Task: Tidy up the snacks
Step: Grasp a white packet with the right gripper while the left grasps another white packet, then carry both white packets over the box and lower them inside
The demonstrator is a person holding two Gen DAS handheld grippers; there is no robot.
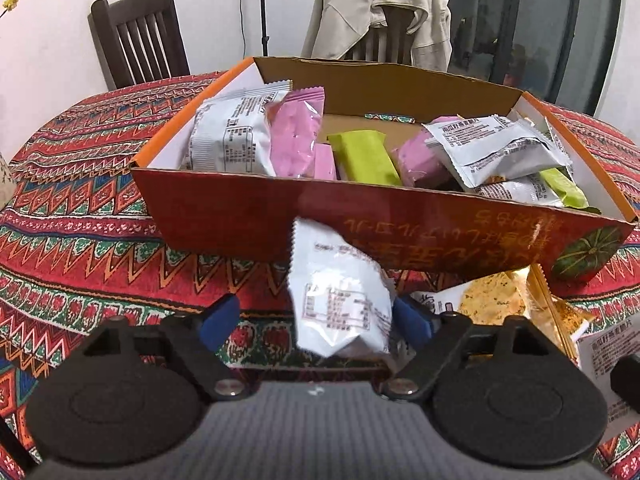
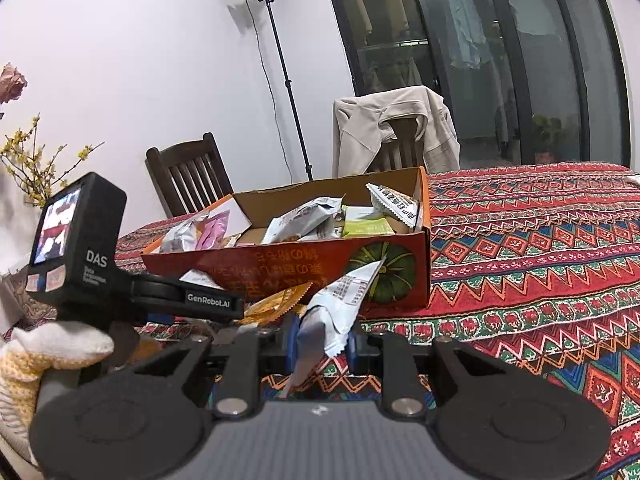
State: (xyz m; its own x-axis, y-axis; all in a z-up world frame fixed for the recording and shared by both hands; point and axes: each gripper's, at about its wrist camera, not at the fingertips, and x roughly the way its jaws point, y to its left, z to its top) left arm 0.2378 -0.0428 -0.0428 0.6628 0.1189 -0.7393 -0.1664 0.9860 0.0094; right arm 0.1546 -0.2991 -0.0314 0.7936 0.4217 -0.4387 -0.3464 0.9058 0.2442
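Note:
An open orange cardboard box [image 1: 224, 216] [image 2: 280, 264] stands on the patterned tablecloth and holds several white, pink and green snack packets. Just in front of its near wall, my left gripper [image 1: 316, 320] is open around a white snack packet [image 1: 340, 300]. The right blue pad [image 1: 414, 320] is at the packet's edge, while the left pad [image 1: 218, 320] stands clear of it. My right gripper [image 2: 322, 342] is shut on another white packet [image 2: 340, 304], held upright in front of the box's pumpkin picture. A gloved hand [image 2: 52, 352] holds the left gripper's body [image 2: 76, 248].
An orange-yellow packet [image 1: 492, 296] [image 2: 276, 304] and a white packet [image 1: 604, 360] lie on the cloth beside the box's near right corner. Beyond the table stand a dark wooden chair [image 1: 136, 36], a chair draped with a beige jacket [image 1: 376, 16] and a light stand [image 2: 280, 60].

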